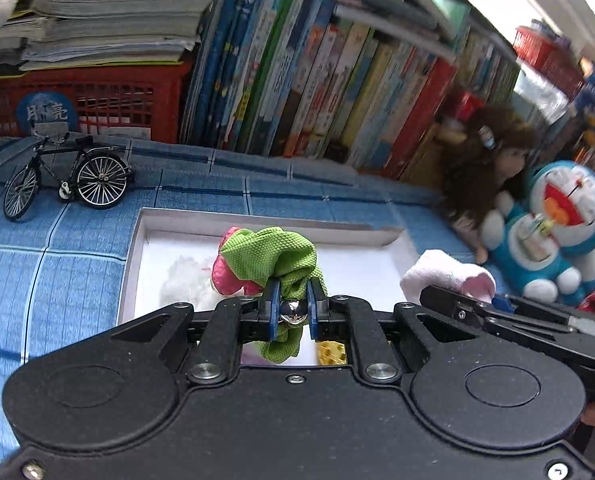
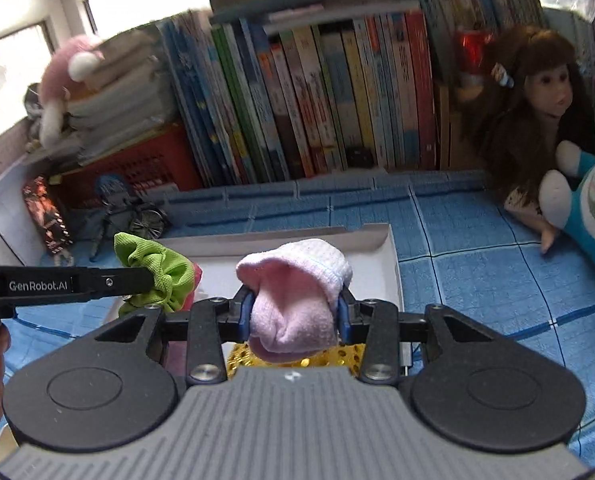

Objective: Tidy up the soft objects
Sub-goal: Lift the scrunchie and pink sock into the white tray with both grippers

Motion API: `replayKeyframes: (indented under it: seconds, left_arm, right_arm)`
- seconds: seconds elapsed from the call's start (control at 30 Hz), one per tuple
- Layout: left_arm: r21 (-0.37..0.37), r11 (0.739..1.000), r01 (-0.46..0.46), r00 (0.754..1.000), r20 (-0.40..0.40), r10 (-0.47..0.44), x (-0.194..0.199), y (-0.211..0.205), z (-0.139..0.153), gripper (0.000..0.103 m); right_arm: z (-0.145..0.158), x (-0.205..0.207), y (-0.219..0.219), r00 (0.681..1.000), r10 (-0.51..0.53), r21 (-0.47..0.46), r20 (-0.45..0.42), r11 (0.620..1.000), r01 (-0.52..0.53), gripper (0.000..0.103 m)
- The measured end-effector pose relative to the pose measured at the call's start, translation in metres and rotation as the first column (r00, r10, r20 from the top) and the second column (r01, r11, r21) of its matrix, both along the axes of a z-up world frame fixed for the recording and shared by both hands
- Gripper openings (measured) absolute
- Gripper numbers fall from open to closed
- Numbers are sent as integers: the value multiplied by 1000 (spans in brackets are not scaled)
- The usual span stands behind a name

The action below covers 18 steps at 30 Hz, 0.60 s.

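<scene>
My left gripper point(image 1: 293, 304) is shut on a green mesh cloth point(image 1: 273, 256) with a pink part point(image 1: 227, 276), held above a shallow white box point(image 1: 135, 252). A white fluffy item point(image 1: 189, 280) lies in the box. My right gripper point(image 2: 295, 308) is shut on a pink and white sock point(image 2: 293, 300), held over the box's right end point(image 2: 391, 256). The sock also shows at the right of the left wrist view point(image 1: 449, 274). The green cloth shows in the right wrist view point(image 2: 157, 272). A yellow sequined item point(image 2: 237, 356) lies below the sock.
A blue checked cloth point(image 1: 57, 264) covers the surface. A model bicycle point(image 1: 65, 180) and a red basket point(image 1: 97, 100) stand at the back left. A row of books point(image 2: 317, 100) lines the back. A doll point(image 2: 537, 92) and a blue plush cat point(image 1: 557, 232) sit right.
</scene>
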<state>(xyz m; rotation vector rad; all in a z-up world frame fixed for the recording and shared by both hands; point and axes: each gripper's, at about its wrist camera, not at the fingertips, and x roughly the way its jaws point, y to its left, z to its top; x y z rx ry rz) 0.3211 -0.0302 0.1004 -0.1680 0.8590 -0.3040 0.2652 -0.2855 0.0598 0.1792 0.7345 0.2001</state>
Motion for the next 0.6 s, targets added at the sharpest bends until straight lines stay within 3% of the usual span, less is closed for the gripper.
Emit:
replayKeyframes:
  seconds: [0.17, 0.33, 0.6]
  left_arm:
    - [50, 999, 18, 1000, -14, -18, 19, -11, -7, 13]
    - [93, 995, 26, 999, -28, -23, 32, -19, -15, 13]
    - [118, 992, 53, 997, -56, -46, 37, -26, -34, 14]
  right_arm:
    - [-11, 22, 4, 999, -13, -46, -31, 999, 12, 44]
    - [-19, 39, 1, 997, -30, -35, -74, 999, 27, 45]
    - [-36, 47, 5, 991, -17, -47, -132, 999, 11, 46]
